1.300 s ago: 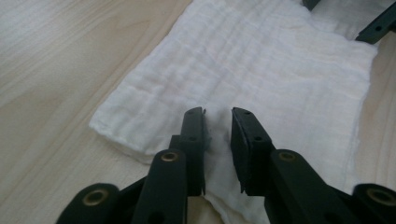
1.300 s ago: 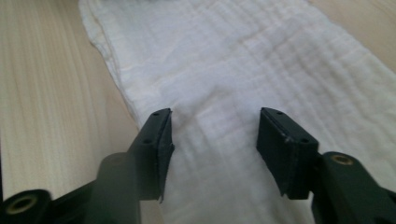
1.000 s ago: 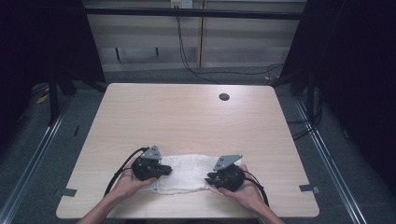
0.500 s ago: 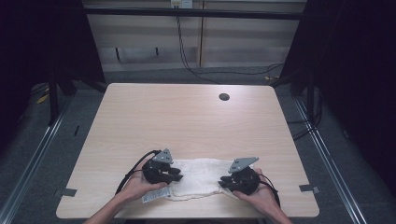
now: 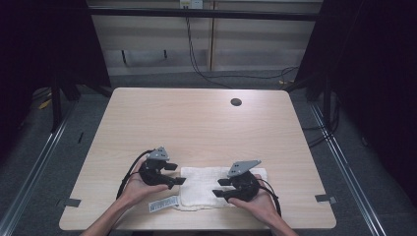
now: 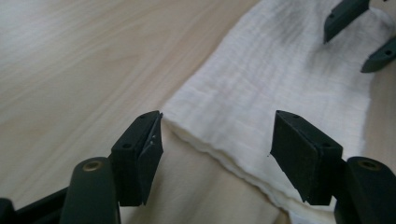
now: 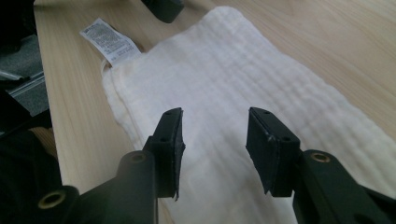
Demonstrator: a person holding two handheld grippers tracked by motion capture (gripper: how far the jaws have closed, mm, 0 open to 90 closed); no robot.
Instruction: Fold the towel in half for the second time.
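both tools spread, gripping nothing: left tool (image 5: 173, 173) at the towel's (image 5: 211, 187) near end, right tool (image 5: 221, 188) over the far end; its long axis runs between them.

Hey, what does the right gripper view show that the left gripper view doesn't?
Right gripper view alone: the printed care label at the towel's corner, and the table's edge with floor beyond it.

Left gripper view alone: the towel's folded, layered edge between its open jaws, plus the right hand-held gripper over the far end.

Both: the white towel lying on the wooden table, framed by open black jaws gripping nothing.
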